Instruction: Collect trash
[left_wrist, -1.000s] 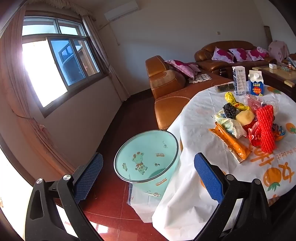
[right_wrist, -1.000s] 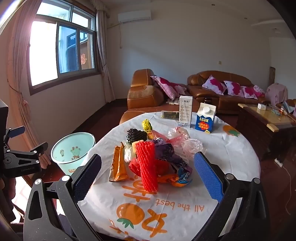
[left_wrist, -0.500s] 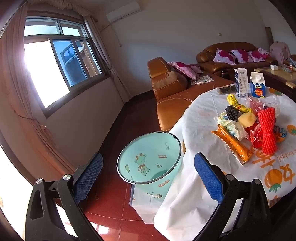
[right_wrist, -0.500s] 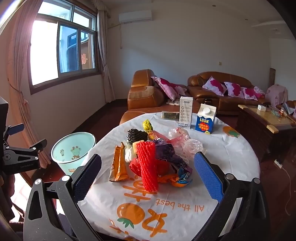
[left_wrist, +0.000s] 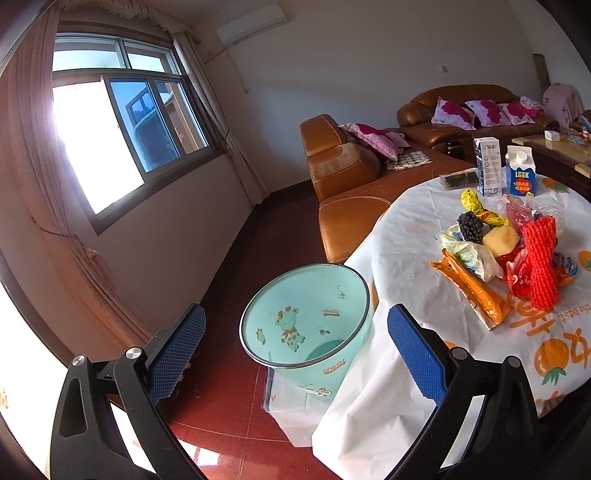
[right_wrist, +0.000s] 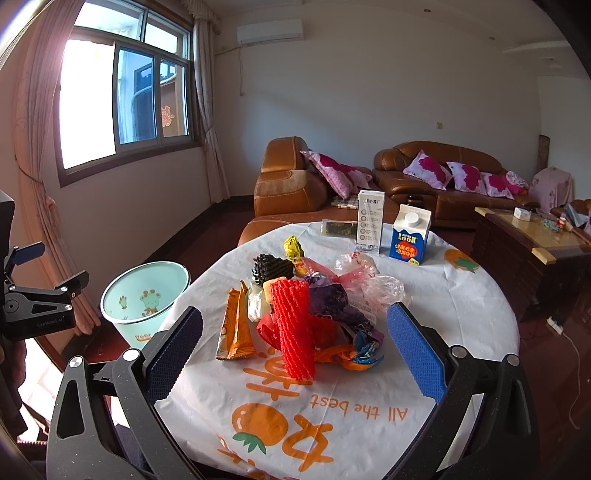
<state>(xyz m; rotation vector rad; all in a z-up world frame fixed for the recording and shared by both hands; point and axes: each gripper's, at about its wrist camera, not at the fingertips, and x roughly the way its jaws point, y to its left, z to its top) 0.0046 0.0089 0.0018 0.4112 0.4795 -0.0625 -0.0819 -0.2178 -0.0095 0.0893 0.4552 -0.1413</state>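
Note:
A pile of trash lies mid-table: a red foam net (right_wrist: 293, 328) (left_wrist: 540, 266), an orange wrapper (right_wrist: 236, 325) (left_wrist: 476, 288), a black foam net (right_wrist: 269, 266), a yellow wrapper (right_wrist: 293, 247), clear plastic bags (right_wrist: 373, 284) and a purple wrapper (right_wrist: 332, 299). A mint bin with a giraffe print (left_wrist: 306, 321) (right_wrist: 146, 295) stands on the floor left of the table. My left gripper (left_wrist: 295, 347) is open and empty above the bin. My right gripper (right_wrist: 295, 350) is open and empty, just short of the pile. The left gripper also shows in the right wrist view (right_wrist: 48, 295).
The round table (right_wrist: 461, 295) has a white cloth with orange prints. A white carton (right_wrist: 370, 221), a blue milk carton (right_wrist: 409, 236) and a dark packet (right_wrist: 340, 228) stand at its far side. Brown leather sofas (right_wrist: 295, 188) lie behind, a wooden coffee table (right_wrist: 532, 240) to the right.
The left gripper's view has shifted left, so bin and table sit further right in it. The right gripper has barely moved. Both stay open.

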